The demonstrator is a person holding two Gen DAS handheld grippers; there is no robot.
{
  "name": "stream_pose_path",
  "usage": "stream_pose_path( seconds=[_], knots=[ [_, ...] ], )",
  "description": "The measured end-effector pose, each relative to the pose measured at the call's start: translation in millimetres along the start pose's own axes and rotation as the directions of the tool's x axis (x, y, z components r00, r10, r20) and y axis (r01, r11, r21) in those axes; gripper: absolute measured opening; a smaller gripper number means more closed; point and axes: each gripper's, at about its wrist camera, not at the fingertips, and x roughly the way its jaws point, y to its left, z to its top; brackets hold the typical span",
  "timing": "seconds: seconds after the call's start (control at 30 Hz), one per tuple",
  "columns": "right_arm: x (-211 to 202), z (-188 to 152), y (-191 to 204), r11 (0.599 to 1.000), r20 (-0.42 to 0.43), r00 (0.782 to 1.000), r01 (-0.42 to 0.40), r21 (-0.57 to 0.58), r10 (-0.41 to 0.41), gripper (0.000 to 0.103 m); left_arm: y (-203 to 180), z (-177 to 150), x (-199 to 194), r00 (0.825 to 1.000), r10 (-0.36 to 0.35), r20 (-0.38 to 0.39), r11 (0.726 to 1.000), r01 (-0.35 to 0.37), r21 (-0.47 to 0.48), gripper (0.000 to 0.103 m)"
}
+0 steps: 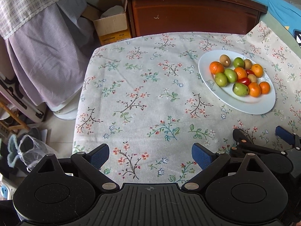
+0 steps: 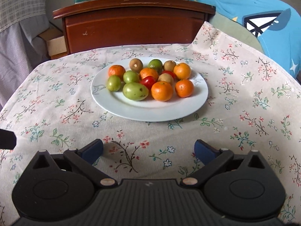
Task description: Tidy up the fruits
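A white plate [image 2: 150,111] on the floral tablecloth holds mixed fruit: several oranges [image 2: 161,91], several green fruits [image 2: 135,91], brown kiwis [image 2: 136,64] and red tomatoes [image 2: 148,81]. The plate [image 1: 250,105] lies far right in the left wrist view. My right gripper [image 2: 148,151] is open and empty, low over the cloth just in front of the plate. My left gripper [image 1: 150,155] is open and empty over bare cloth, left of the plate. The right gripper [image 1: 263,137] shows at the left view's lower right.
A dark wooden cabinet [image 2: 131,28] stands behind the table. A blue cushion [image 2: 263,28] lies at the back right. A cardboard box [image 1: 111,26], draped lilac cloth [image 1: 43,56] and floor clutter sit beyond the table's left edge [image 1: 82,94].
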Motion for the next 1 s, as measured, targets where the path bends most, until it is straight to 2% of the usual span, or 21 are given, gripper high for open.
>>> stream_pose_path(
  seconds=[0.57,1.0],
  knots=[
    [3,1,3,1.0,0.004,1.0,-0.003,0.002,0.003,0.102,6,-2,8,1.0,-0.009,-0.026,1.0,0.008,-0.029,0.096],
    [2,0,3,1.0,0.006,1.0,-0.002,0.001,0.002,0.102,5,-5,25,0.998,0.011,-0.066,0.999,-0.013,-0.029,0.096]
  ],
)
